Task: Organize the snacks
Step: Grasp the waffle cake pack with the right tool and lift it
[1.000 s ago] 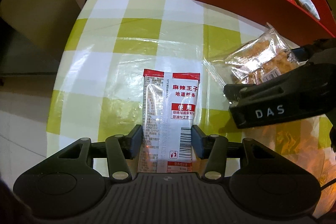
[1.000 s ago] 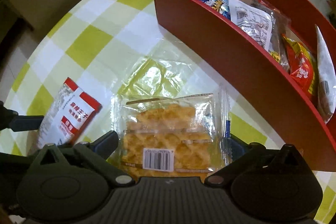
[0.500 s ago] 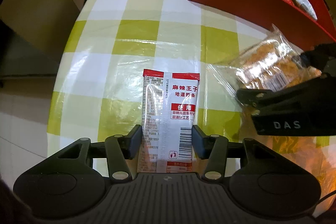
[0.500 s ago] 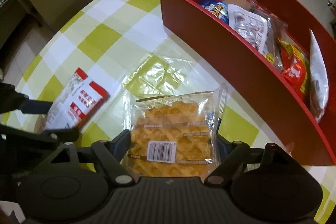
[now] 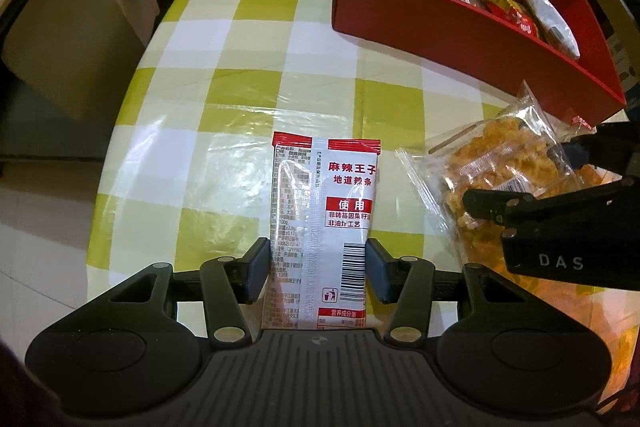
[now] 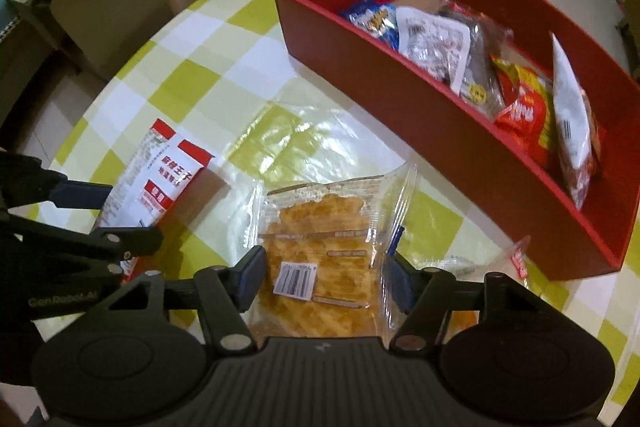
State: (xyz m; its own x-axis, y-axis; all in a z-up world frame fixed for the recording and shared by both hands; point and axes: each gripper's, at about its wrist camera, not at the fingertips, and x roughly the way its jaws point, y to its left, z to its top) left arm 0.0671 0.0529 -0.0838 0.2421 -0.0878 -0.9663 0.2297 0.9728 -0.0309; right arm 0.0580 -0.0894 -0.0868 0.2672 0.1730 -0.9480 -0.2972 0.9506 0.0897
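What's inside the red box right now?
The red box holds a blue packet, a white-labelled clear packet, a red-and-yellow packet and a white bag. Its floor beneath them is mostly covered.

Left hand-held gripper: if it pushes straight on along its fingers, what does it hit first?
Probably the checked tablecloth. The left hand-held gripper is shut on the red-and-white snack packet and points steeply down, so the packet's far end likely meets the cloth first; depth is unclear.

Both grippers pointed steeply downward, the left gripper clamped shut while the right gripper's jaws were closing.
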